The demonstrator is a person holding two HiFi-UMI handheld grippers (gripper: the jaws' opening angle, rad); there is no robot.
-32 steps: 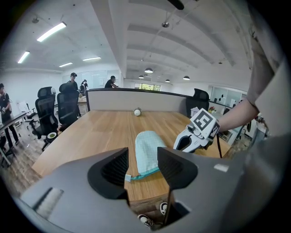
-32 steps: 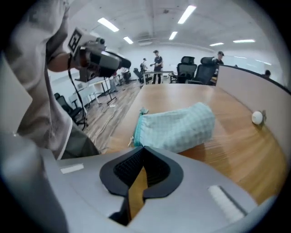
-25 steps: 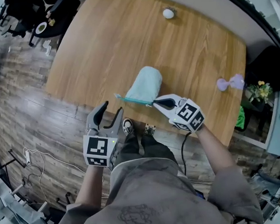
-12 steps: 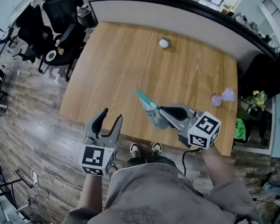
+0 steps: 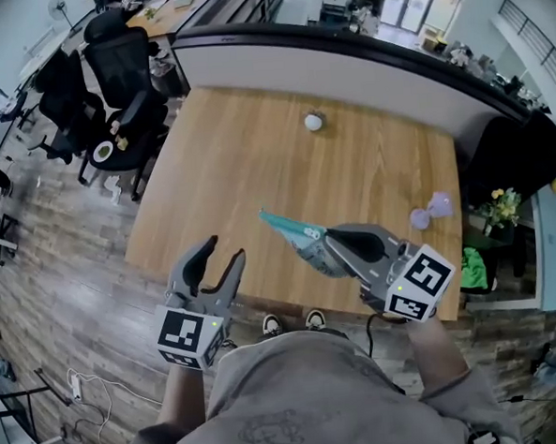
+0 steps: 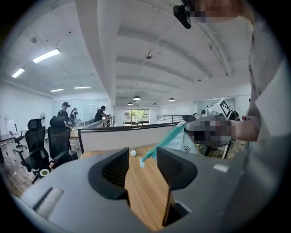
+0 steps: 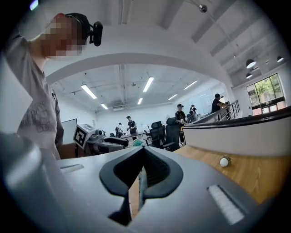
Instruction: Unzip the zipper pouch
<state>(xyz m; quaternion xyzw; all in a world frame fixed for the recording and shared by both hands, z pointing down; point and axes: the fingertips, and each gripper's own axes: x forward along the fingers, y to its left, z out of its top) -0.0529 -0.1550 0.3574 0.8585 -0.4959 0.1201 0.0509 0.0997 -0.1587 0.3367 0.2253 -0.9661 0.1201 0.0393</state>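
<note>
Pouch (image 5: 302, 238) aloft above the table (image 5: 255, 152), one end clamped in my right gripper (image 5: 334, 248); left gripper (image 5: 222, 254) wide, empty, beside it. Grasp done; next, I judge, left must pinch the zipper (image 5: 280, 222) pull and draw it along.

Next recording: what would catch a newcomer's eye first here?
The pouch, with its teal zipper edge, is held in the air above the wooden table, pinched in the shut right gripper. At the lower left of the head view, the left gripper stands open and empty. Farther back, a small white ball sits alone on the table.
</note>
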